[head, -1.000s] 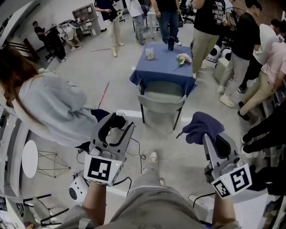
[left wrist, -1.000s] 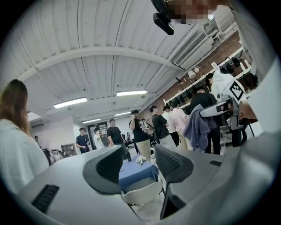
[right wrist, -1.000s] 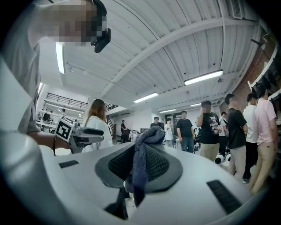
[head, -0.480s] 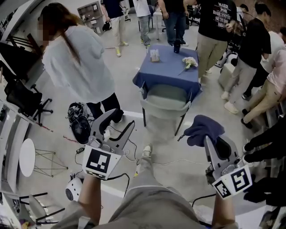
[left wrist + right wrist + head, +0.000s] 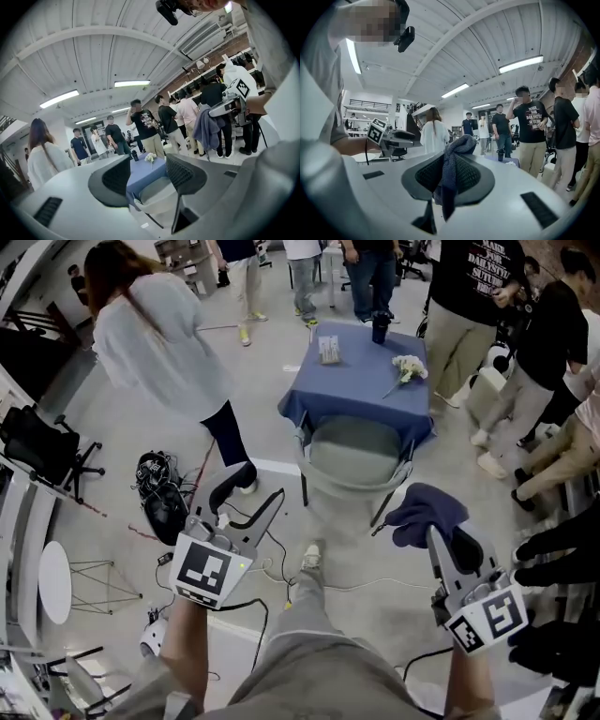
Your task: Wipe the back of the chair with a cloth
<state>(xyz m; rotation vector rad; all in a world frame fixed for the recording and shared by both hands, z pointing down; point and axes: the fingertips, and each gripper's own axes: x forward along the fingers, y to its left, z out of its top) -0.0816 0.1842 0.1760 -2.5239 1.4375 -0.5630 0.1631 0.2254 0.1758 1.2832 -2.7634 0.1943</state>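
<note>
**A:** Where was the chair (image 5: 354, 454)?

**B:** Straight ahead of me, pushed up to the blue table (image 5: 347, 390), its back facing me and not yet touched. It sat nearer in the head view than a second before, because I had brought both grippers forward and slightly down.

**A:** And the cloth (image 5: 427, 510)?

**B:** Pinched in the right gripper (image 5: 439, 532) and bunched above the jaws. It hung near the chair's right side but clear of it.

**A:** The left gripper (image 5: 247, 506)?

**B:** Spread wide with nothing between the jaws. In its own view I could see the chair back and table through the gap.

**A:** Anyone in the way?

**B:** The person (image 5: 155, 334) in the light top had moved off to the left, so the path was open. I judged the approach nearly done and the wiping not begun
</note>
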